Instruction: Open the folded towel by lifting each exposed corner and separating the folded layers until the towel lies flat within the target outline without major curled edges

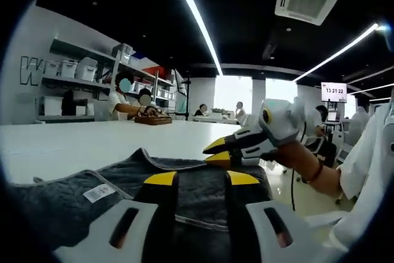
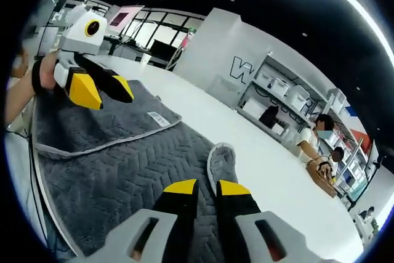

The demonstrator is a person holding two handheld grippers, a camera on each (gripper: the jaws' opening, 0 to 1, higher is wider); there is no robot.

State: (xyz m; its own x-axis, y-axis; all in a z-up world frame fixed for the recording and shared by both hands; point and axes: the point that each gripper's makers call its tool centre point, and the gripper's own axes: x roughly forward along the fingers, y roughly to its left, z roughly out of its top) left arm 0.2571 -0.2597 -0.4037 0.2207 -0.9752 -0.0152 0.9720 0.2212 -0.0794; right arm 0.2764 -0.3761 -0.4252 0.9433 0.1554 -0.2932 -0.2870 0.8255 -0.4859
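Two grippers, both mine: right gripper [image 2: 198, 187] nearly closed over a curled towel [image 2: 117, 170] edge; left gripper [image 1: 202, 178] parted, towel beneath. Risk: thin pinch slips, fold drops back curled.

dark grey plush towel with a herringbone weave and pale grey edge binding [image 2: 117, 170] is lying on the white table, still partly folded: an upper layer with a small white care label is lying over the lower layer on one side. one corner is curling upward near the table edge. in the left gripper view the towel [image 1: 80, 195] is draping low across the foreground, label facing up.
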